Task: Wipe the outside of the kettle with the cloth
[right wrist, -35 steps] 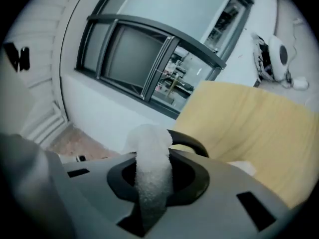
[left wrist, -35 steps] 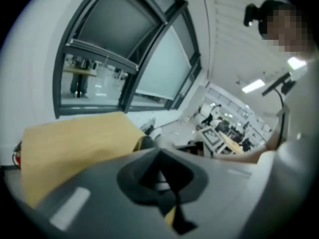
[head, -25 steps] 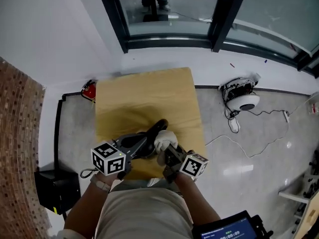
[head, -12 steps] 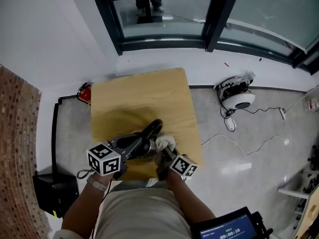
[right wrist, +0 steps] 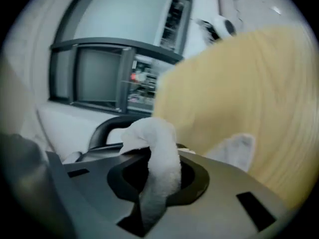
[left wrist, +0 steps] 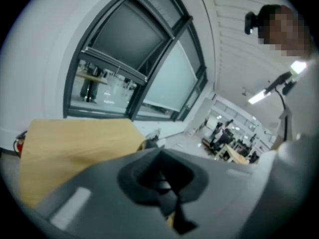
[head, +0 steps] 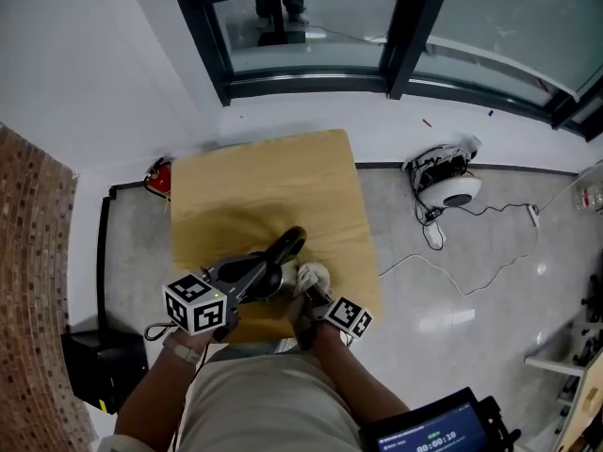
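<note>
A metal kettle with a black handle stands near the front edge of the wooden table. My left gripper reaches it from the left and is shut; its own view shows the left gripper with jaws together and no kettle, so what it grips is hidden. My right gripper is shut on a white cloth pressed to the kettle's right side. In the right gripper view the cloth hangs out of my right gripper, with the black handle behind it.
On the floor to the right lies a white round device with trailing cables. A red object sits by the table's far left corner, a black box at the left. A screen shows at the bottom right.
My right gripper has drawn the cloth a little nearer to me along the kettle's right side. The left gripper and the kettle have kept still.
</note>
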The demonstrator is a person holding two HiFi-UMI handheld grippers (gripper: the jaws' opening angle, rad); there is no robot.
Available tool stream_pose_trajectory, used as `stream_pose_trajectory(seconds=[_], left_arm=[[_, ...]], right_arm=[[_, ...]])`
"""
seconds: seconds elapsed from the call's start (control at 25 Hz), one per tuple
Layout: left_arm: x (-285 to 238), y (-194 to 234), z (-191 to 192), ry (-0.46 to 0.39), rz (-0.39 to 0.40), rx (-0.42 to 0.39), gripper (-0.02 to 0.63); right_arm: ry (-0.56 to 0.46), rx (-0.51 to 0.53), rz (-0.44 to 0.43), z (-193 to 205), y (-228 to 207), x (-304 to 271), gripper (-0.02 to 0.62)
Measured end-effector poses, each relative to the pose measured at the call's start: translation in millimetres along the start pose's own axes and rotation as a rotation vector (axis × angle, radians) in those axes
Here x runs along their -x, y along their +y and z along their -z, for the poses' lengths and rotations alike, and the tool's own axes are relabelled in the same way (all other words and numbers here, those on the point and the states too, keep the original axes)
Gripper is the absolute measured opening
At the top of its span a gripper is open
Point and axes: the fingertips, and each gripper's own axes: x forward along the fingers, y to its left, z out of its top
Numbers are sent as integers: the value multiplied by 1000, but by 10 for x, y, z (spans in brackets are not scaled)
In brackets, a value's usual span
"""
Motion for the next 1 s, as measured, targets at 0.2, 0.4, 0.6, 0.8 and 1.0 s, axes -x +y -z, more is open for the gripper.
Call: stream_pose_trajectory(seconds=[0.2,0.4,0.6,0.8,1.0], left_arm=[[2,0,-2,4,-5,-16,-5],[-14,-43,-19,6,3,-19,-5],[-12,-21,-27,4,-13,-23,-5],[59,117,-102,-104,-26,53,-3],[116,192,-457,-174,50,-8,-3]], right_arm=[[-2,268,-374,98,846,260,80],[95,186,-203,151,439,241,80],[106,199,-134,232,200,226,80],[517,206,-55,673,146,354,81],[1059,362,-180,1524,418,633,81]])
